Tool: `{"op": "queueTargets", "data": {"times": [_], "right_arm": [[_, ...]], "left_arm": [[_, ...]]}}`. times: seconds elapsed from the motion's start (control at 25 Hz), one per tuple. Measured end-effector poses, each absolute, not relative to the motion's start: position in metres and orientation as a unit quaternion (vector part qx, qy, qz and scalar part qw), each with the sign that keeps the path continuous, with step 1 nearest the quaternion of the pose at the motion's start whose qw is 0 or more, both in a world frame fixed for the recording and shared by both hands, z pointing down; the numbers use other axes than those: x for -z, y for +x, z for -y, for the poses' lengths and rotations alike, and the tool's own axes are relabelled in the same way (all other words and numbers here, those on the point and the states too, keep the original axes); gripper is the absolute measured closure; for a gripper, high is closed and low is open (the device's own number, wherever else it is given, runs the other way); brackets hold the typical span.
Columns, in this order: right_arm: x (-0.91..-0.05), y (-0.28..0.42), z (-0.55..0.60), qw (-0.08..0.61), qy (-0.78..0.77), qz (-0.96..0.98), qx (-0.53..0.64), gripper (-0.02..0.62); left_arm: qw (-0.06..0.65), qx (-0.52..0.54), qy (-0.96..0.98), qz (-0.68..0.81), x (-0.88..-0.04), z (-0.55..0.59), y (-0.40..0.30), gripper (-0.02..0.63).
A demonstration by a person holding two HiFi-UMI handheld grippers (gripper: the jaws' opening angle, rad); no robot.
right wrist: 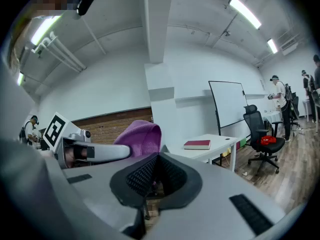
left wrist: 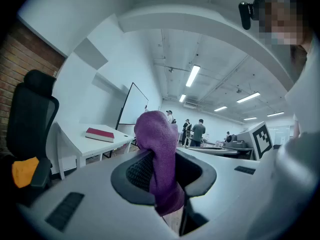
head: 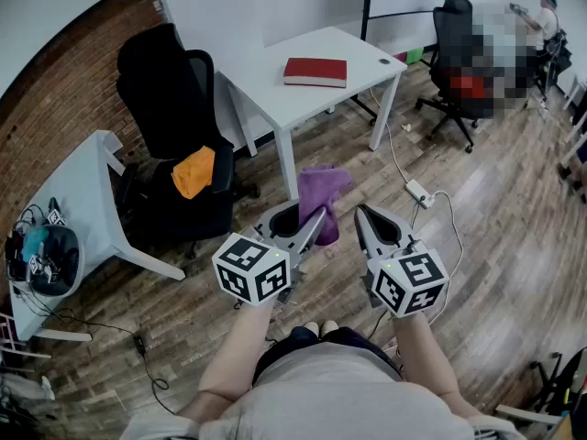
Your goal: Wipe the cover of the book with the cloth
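Note:
A red book (head: 315, 71) lies flat on the white table (head: 275, 99) ahead of me, well beyond both grippers. A purple cloth (head: 321, 193) hangs from my left gripper (head: 315, 218), which is shut on it at about waist height over the floor. In the left gripper view the cloth (left wrist: 159, 149) fills the gap between the jaws, with the book (left wrist: 100, 134) small at the left. My right gripper (head: 364, 214) is beside it, jaws shut with nothing between them. In the right gripper view the book (right wrist: 197, 144) shows far off, and the cloth (right wrist: 141, 136) rises at the left.
A black office chair (head: 170, 117) with an orange cloth (head: 193, 171) on it stands left of the table. A white side table (head: 87, 186) holds gear at the far left. A power strip (head: 418, 192) and cables lie on the wooden floor. Another chair (head: 456, 39) and a person are at the back right.

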State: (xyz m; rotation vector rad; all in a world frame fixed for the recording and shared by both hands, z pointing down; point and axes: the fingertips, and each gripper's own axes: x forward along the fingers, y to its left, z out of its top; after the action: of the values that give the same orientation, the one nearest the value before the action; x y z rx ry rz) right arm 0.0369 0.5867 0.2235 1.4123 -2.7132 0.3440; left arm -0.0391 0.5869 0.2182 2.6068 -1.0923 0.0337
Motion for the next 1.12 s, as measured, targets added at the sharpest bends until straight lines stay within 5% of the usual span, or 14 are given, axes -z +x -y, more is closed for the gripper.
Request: {"op": "queueTargets", "data": {"times": [1.12], "right_arm": [[-0.226,0.1,-0.569,0.019,0.47,0.875,-0.112,0.572]], "left_arm": [[0.162,-0.006,0.906,0.392,-0.224,-0.58,0.001,0.495]]}}
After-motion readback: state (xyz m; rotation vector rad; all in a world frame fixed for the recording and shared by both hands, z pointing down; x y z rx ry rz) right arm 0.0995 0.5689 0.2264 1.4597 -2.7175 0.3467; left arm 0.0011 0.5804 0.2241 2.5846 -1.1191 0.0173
